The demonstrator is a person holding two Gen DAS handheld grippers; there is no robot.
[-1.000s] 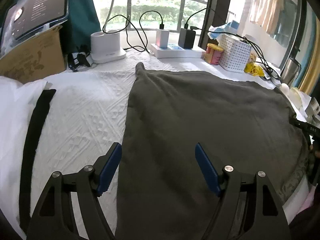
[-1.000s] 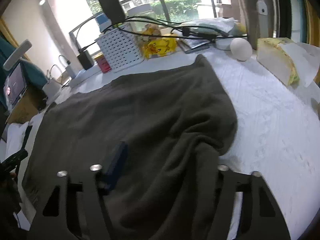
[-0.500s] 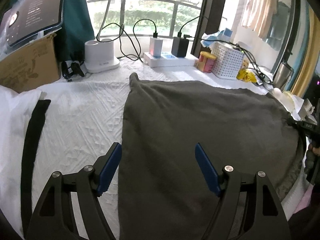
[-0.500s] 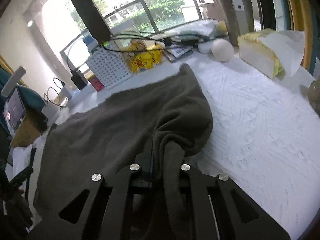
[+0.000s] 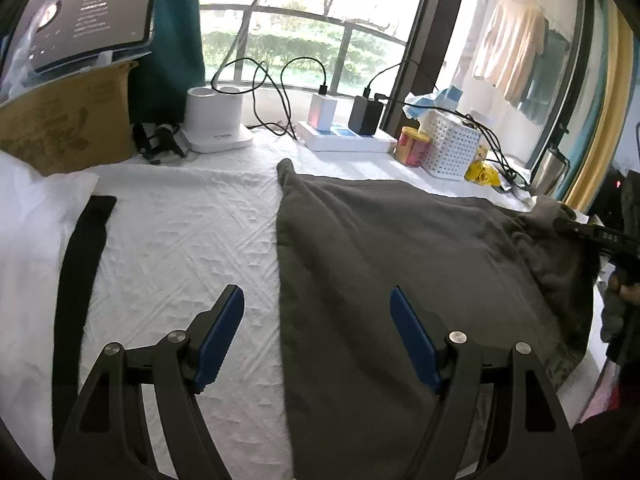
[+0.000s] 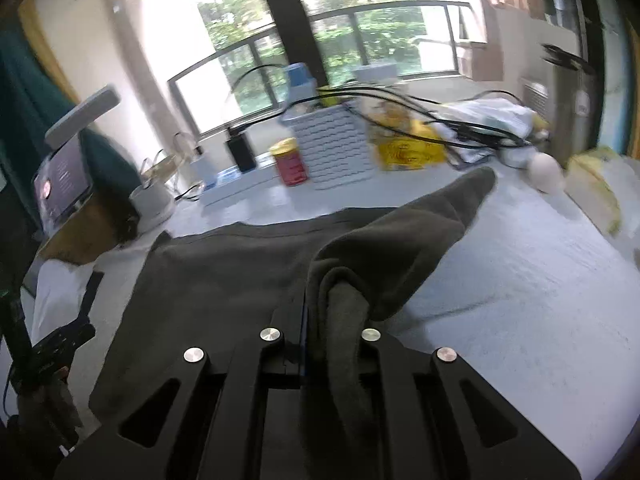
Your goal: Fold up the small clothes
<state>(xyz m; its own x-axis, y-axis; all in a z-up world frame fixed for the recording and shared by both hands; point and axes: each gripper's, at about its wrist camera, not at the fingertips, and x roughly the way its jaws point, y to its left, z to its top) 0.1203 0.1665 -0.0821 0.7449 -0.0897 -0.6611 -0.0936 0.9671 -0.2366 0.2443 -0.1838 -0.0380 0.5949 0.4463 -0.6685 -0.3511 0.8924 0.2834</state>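
A dark grey garment (image 5: pixel 392 264) lies spread on the white textured cloth (image 5: pixel 188 240). My left gripper (image 5: pixel 316 320) hangs open above the garment's left edge, its blue pads apart with nothing between them. My right gripper (image 6: pixel 320 316) is shut on a bunched fold at the garment's (image 6: pixel 240 272) right side and holds that fold lifted off the surface. The right gripper (image 5: pixel 576 228) shows at the far right of the left wrist view with fabric gathered in it.
At the back stand a white lattice basket (image 5: pixel 452 148), a red-yellow can (image 5: pixel 412 146), chargers on a power strip (image 5: pixel 344 140) and a white dock (image 5: pixel 216 120). A cardboard box (image 5: pixel 68 120) with a tablet and a black strap (image 5: pixel 80 260) lie left. A white egg-shaped object (image 6: pixel 544 172) sits at the right.
My right gripper closed on the garment's right side and lifted the fold up and toward the left. The left gripper drifted a little and stayed open.
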